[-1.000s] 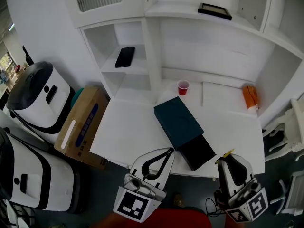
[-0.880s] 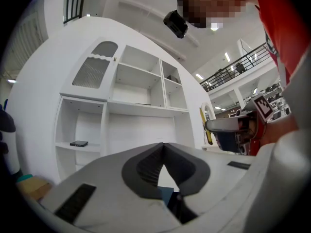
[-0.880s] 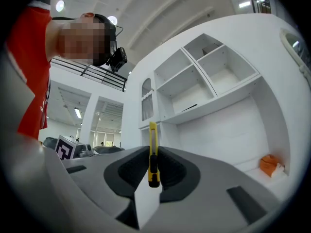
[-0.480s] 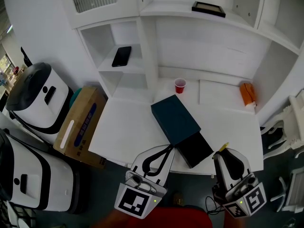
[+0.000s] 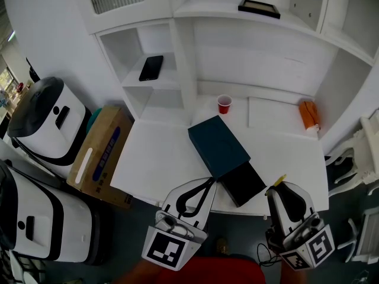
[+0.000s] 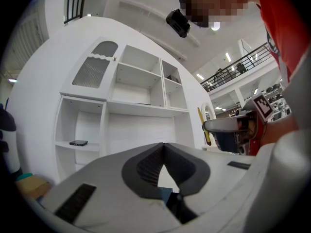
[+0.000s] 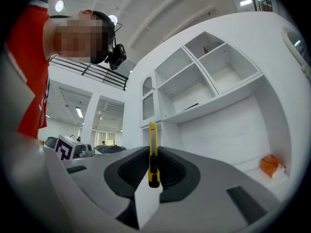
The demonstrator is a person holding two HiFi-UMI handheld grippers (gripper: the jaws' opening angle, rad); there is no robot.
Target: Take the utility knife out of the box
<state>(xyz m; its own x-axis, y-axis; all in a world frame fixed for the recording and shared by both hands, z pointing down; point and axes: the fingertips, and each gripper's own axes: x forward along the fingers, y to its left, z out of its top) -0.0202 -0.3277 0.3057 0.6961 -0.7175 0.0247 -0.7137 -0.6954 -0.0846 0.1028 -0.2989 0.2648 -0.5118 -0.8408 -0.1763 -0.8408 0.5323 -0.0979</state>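
Right hand-held gripper (image 7: 153, 171) is clamped on the yellow utility knife (image 7: 153, 154), whose end projects past the jaws. It is already out of the dark box (image 5: 218, 145) and is held just beside the slid-out black tray (image 5: 243, 184), apparently to keep it clear. Left hand-held gripper (image 6: 163, 147) is clenched on nothing and sits by the box's near corner. A red cup (image 5: 224, 104) stands well behind on the surface (image 5: 160, 158), no obstruction.

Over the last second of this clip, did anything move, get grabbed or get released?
Nothing visibly changed; only the head view shifted slightly. The right gripper still clamps the yellow utility knife outside the box. The left gripper stays shut and empty by the pulled-out drawer. The box and red cup lie where they were.
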